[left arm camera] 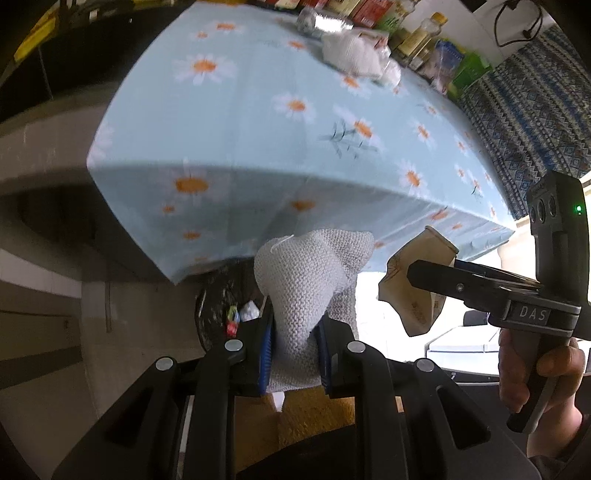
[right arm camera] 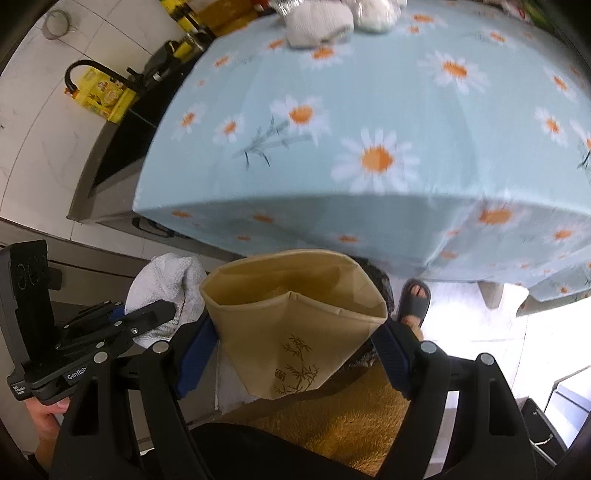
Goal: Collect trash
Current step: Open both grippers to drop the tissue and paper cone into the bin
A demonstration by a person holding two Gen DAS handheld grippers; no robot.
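Jaws of the left gripper (left arm camera: 295,350) are clamped tight on a crumpled white knitted cloth (left arm camera: 310,280), whose bunched top stands up above the blue pads (left arm camera: 266,345). Those of the right gripper (right arm camera: 295,354) stand wide and pinch a squashed tan paper cup (right arm camera: 295,317) from both sides; the cup bears a brown bamboo print and its open mouth faces the camera. In the left wrist view the same cup (left arm camera: 417,280) shows crumpled in the right gripper (left arm camera: 436,275), and a hand (left arm camera: 535,373) grips that tool's handle. Both grippers hang side by side, tilted downward, off the near edge of the tabletop. Below them lies a yellow fluffy mat (right arm camera: 343,417). Just past the cloth sits a dark bin (left arm camera: 218,306) with some colourful scraps and white paper inside, partly under the table edge. A foot in a dark sandal (right arm camera: 413,302) stands on the pale floor. Beyond, a light blue tablecloth with daisies (left arm camera: 266,122) covers the tabletop. Near its far side lie more white cloths (left arm camera: 354,55) and a shiny crumpled wrapper (left arm camera: 317,22), with bottles and boxes (left arm camera: 417,37) ranged behind them.
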